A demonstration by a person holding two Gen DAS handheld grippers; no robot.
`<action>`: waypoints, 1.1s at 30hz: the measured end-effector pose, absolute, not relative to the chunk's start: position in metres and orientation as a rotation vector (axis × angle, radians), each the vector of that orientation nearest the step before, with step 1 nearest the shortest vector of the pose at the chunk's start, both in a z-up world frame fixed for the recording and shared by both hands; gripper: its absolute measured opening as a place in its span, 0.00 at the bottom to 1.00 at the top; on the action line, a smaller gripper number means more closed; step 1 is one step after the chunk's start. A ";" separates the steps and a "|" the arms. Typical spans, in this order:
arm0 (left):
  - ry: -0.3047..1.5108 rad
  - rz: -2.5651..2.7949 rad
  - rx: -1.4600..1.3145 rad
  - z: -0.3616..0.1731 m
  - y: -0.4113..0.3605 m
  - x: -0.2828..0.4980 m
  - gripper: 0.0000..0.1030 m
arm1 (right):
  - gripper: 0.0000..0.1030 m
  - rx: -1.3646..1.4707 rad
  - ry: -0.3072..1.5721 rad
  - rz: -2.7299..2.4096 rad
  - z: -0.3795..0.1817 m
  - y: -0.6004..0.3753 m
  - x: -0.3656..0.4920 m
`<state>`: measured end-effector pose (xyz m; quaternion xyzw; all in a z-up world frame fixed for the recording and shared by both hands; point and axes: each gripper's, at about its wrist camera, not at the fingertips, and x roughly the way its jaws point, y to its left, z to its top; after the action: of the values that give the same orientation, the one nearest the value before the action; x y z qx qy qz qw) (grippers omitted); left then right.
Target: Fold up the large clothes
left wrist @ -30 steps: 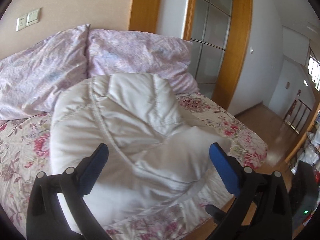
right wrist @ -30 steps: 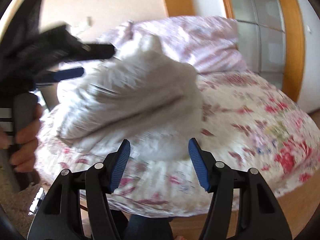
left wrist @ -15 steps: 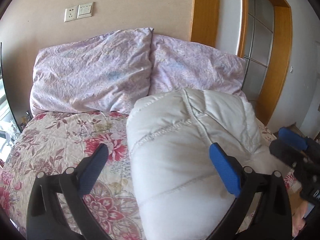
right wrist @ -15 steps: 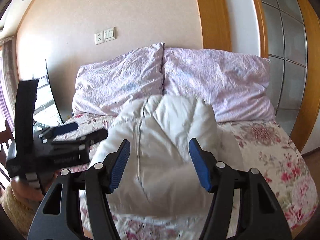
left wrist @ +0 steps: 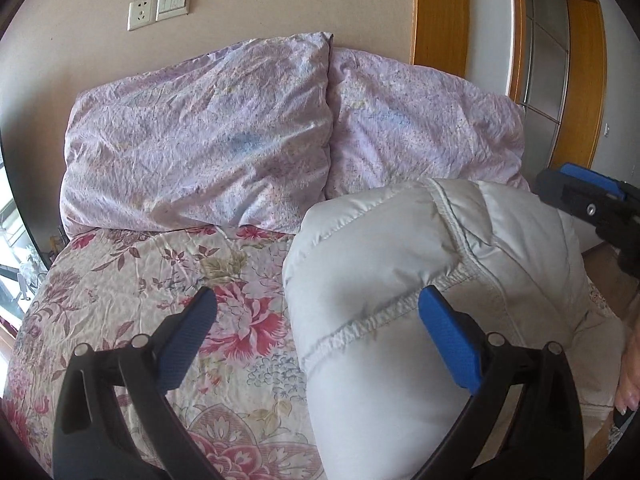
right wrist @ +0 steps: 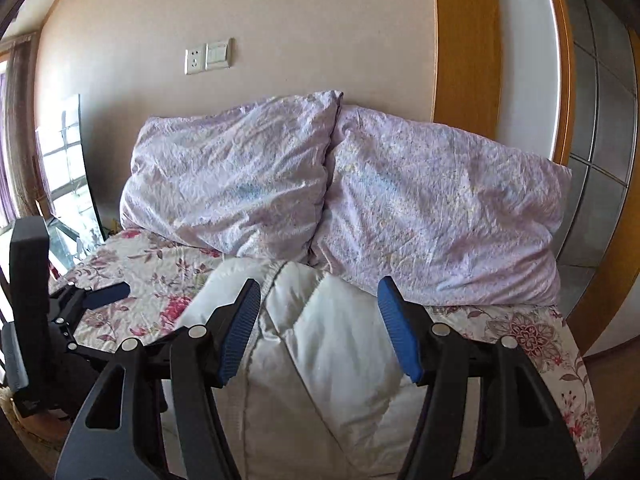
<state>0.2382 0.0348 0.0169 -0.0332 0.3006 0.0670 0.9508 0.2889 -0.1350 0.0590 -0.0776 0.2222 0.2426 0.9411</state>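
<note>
A white padded jacket (left wrist: 420,264) lies folded in a puffy bundle on the floral bed, near its front edge. It also shows in the right wrist view (right wrist: 328,352), just below the pillows. My left gripper (left wrist: 316,332) is open and empty, its right finger over the jacket's left side and its left finger over the bedspread. My right gripper (right wrist: 320,328) is open and empty, hovering over the top of the jacket. Each gripper shows at the edge of the other's view.
Two lilac pillows (left wrist: 208,136) (right wrist: 432,208) lean against the beige wall at the head of the bed. The floral bedspread (left wrist: 132,292) lies left of the jacket. A wooden door frame (right wrist: 464,48) stands at the right. A mirror (right wrist: 68,168) leans at the left.
Both views have swung and pulled back from the jacket, now facing the pillows. The jacket lies still as a bundle. Both grippers stayed open.
</note>
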 end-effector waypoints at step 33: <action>0.687 0.099 0.109 -0.041 -0.027 0.311 0.98 | 0.61 0.009 0.654 0.473 -0.063 -0.191 0.364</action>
<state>0.3113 -0.0270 -0.0410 0.0533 0.3366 0.0487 0.9389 0.3638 -0.1911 -0.0633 0.0046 0.3184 0.2302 0.9196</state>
